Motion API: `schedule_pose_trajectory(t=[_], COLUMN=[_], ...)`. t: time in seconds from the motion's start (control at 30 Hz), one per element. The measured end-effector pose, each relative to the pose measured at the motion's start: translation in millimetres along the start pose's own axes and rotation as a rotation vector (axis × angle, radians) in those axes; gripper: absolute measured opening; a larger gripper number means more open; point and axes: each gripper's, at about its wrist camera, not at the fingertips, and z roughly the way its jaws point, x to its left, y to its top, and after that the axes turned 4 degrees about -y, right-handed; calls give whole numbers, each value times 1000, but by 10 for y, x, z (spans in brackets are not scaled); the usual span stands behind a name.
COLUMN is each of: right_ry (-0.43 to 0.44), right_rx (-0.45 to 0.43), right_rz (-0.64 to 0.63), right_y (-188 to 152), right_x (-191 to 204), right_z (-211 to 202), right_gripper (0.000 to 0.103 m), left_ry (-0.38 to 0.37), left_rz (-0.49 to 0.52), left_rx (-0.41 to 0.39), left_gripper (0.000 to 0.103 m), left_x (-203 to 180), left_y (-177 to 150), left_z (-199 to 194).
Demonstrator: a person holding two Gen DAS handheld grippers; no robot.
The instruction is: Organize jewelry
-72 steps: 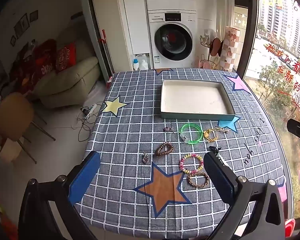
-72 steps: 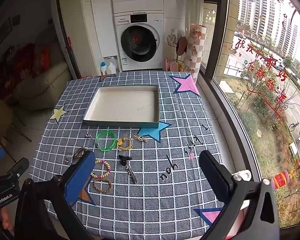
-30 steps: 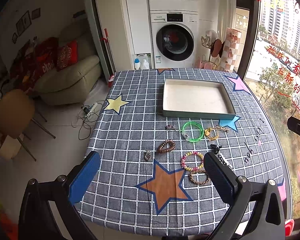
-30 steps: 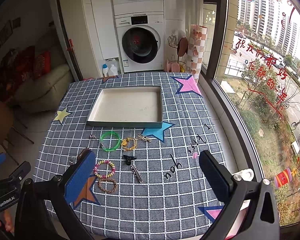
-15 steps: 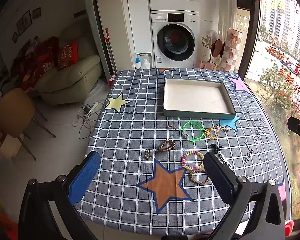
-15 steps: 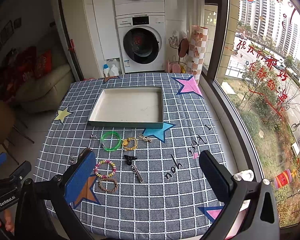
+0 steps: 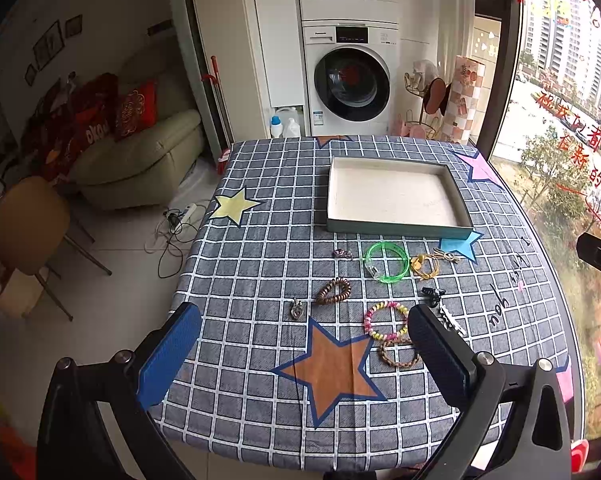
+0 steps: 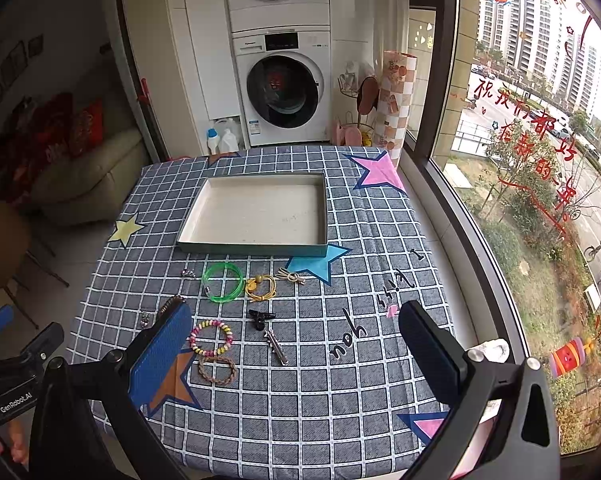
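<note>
Green bangle [image 7: 385, 261] sits just beside tray [image 7: 396, 231], both tongs wide.

A home: washing machine [image 7: 350, 84], sofa [image 7: 140, 160], cloth-covered table [image 7: 260, 280].

Washing machine [image 7: 350, 80], beige sofa [image 7: 140, 160], brown chair [image 7: 26, 224], detergent bottles [image 8: 222, 140] beyond.

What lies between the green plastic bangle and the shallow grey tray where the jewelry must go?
Nothing visible. Only bare checked tablecloth separates the green plastic bangle from the near wall of the shallow grey tray.
</note>
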Motion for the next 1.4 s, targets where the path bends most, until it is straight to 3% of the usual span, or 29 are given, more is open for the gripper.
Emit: schedule_pose_trajectory(t=[1.4], right_ry=[7], right_rx=[15], right_rz=[1], right_y=[-56], right_x=[45], right_z=[104], right_gripper=[103], left_ry=[-2], left_rz=[6], left_rx=[11], left_gripper=[103], left_x=[-45], left_y=[-14], left_z=[56])
